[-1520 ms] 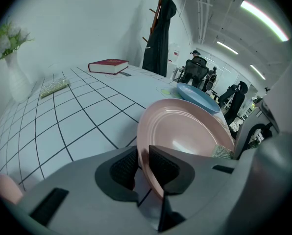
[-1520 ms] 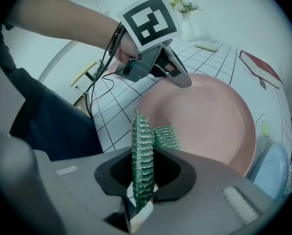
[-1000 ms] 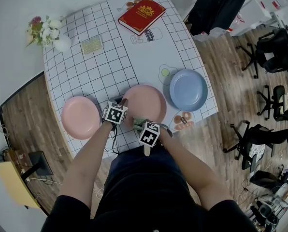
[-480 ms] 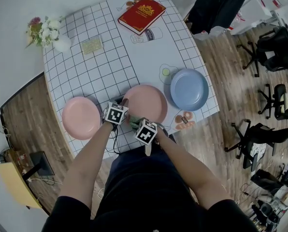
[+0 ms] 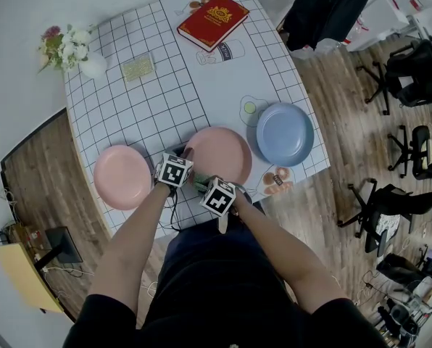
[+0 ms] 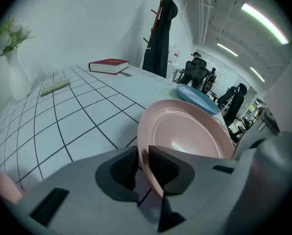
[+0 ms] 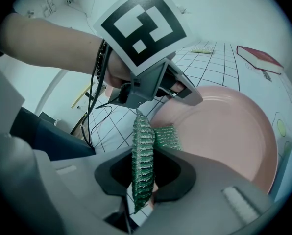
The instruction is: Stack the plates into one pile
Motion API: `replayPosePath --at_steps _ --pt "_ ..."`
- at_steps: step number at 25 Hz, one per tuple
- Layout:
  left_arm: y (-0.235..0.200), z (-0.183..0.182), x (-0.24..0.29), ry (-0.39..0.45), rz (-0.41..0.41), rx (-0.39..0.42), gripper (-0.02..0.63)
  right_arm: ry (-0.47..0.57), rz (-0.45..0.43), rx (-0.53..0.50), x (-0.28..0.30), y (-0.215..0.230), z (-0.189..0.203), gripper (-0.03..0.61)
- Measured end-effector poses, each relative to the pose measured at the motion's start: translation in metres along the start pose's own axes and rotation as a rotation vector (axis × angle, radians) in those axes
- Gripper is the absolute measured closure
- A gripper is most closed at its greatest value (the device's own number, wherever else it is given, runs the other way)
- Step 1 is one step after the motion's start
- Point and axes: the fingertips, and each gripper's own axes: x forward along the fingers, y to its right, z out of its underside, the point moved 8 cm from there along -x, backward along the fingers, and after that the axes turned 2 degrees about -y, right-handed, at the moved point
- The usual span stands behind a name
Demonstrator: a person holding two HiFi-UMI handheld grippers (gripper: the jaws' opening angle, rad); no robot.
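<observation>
Right gripper [image 7: 143,166] slid left a bit (jaws clamped on a green pad [image 7: 142,146]); left gripper [image 6: 142,166] pinches the middle plate [image 6: 185,131].

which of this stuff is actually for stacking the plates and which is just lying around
For the job:
- middle pink plate, rim clamped by the left gripper
- left pink plate
- blue plate

Not part of it:
- red book
- vase of flowers
- small green mat
- green scouring cloth, clamped in the right gripper
</observation>
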Motion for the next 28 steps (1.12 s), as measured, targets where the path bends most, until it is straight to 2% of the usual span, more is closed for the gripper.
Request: replayPosePath --at_steps 13,28 --pt "0.0 -0.001 0.0 -0.001 0.003 0.008 0.551 -0.053 -0.013 -0.051 -0.007 -0.004 0.01 0.499" --pt "0.0 -0.002 0.001 0.014 0.009 0.02 0.551 -0.176 0.002 -0.18 -0.021 0.004 0.036 0.499"
